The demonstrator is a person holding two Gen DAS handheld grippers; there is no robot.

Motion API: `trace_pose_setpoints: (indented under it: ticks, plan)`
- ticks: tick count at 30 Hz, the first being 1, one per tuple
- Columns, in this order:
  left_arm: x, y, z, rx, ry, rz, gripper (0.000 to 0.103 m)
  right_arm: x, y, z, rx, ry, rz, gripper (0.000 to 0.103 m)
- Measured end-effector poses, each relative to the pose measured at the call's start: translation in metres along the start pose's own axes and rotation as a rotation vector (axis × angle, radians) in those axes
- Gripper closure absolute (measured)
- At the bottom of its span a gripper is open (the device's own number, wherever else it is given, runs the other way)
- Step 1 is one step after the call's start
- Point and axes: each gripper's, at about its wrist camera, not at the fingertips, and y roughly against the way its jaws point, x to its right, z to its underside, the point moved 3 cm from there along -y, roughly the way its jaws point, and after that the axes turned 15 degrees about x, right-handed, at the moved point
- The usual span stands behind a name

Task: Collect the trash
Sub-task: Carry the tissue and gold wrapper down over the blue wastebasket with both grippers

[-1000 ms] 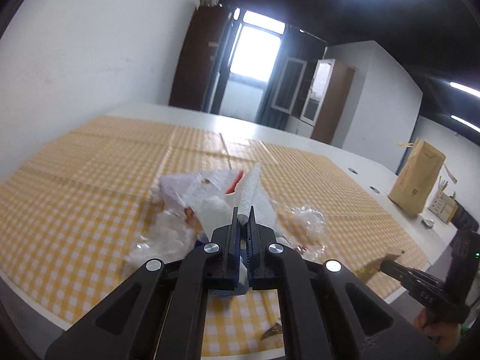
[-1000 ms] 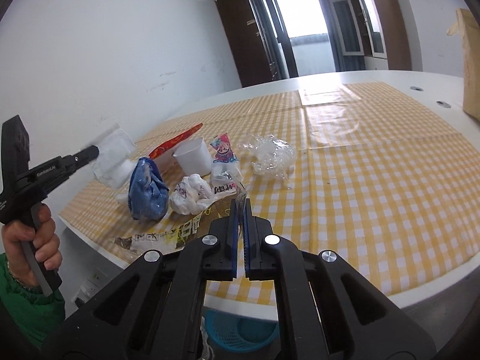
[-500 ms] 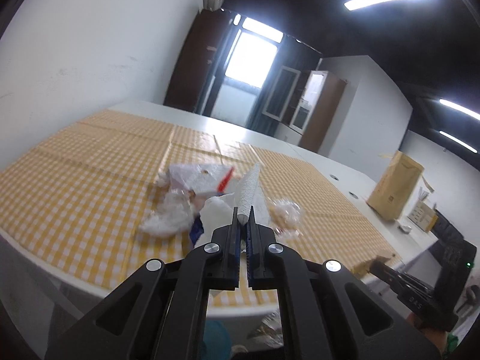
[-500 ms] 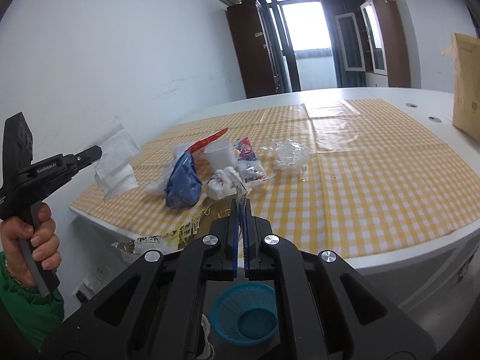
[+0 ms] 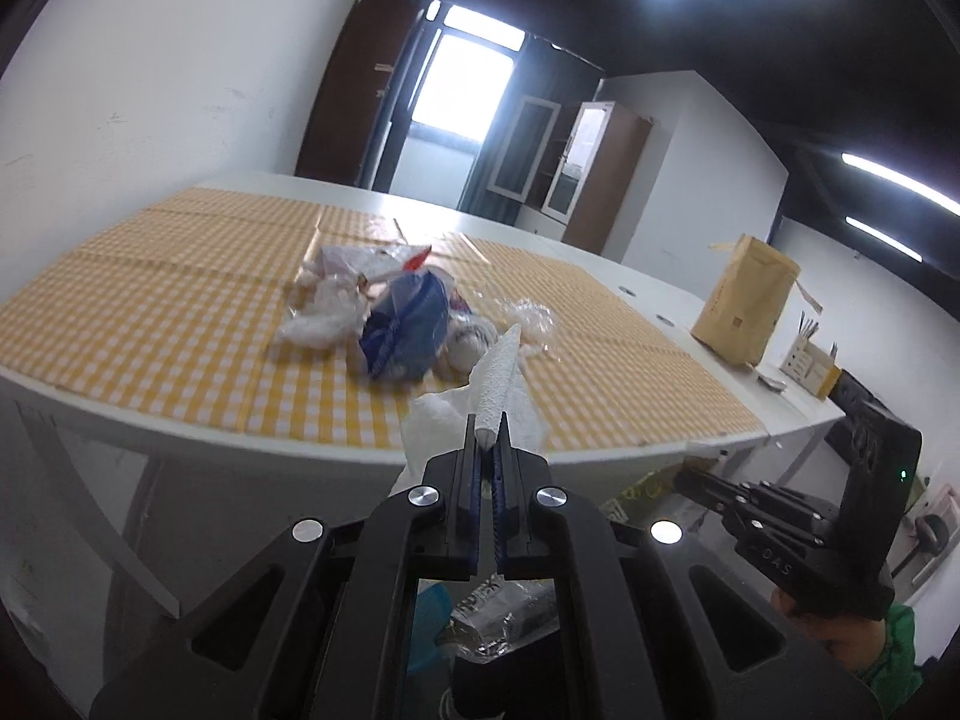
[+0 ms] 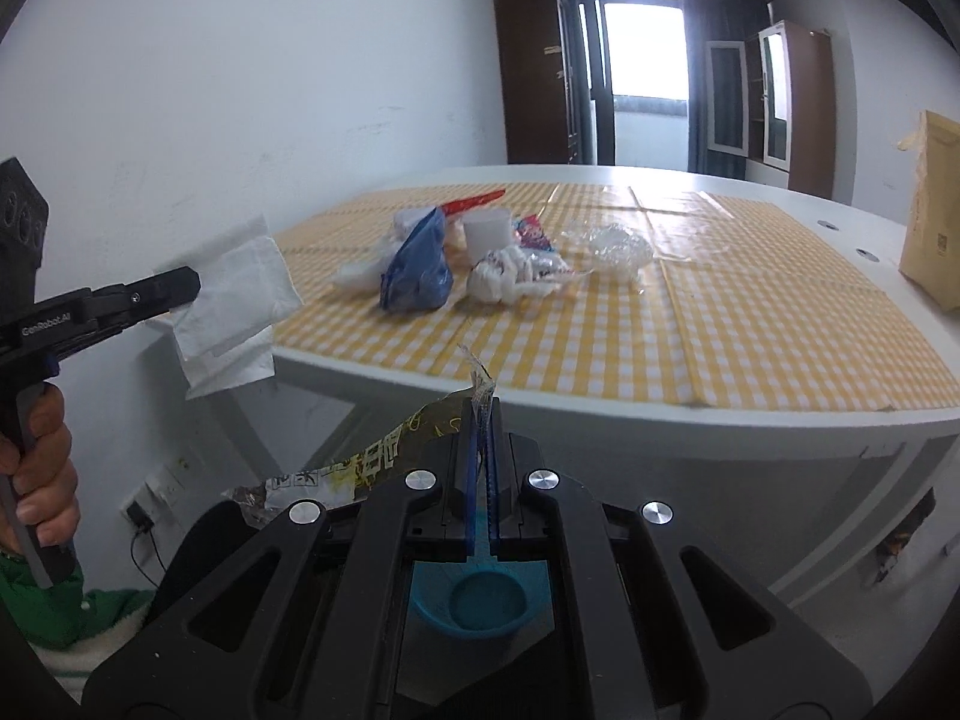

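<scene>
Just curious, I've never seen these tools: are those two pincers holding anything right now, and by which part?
Yes. The left gripper pinches a white paper napkin by its edge; the right gripper clamps a crinkled yellow snack wrapper by one end.

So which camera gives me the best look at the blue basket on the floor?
The right wrist view: the blue basket shows its rim and round bottom below the shut right gripper, framed between its arms. The left wrist view catches only a blue sliver behind the left gripper.

White walls (image 6: 252, 60), bright window (image 5: 456, 90), brown cabinets (image 6: 804, 102)
</scene>
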Motion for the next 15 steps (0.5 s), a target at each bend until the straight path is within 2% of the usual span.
trace_pose_setpoints:
  ticks: [4,9,15]
  plan:
    - [-0.004,0.006,0.025,-0.068,0.013,0.017,0.101,-0.004,-0.005,0.018,-0.039,0.015,0.019,0.101]
    - [-0.007,0.007,0.048,-0.107,0.018,0.029,0.101,-0.003,-0.016,0.042,-0.089,0.022,0.043,0.101]
    - [-0.016,-0.018,0.089,-0.214,0.032,0.012,0.101,0.003,-0.039,0.079,-0.124,-0.036,0.080,0.101]
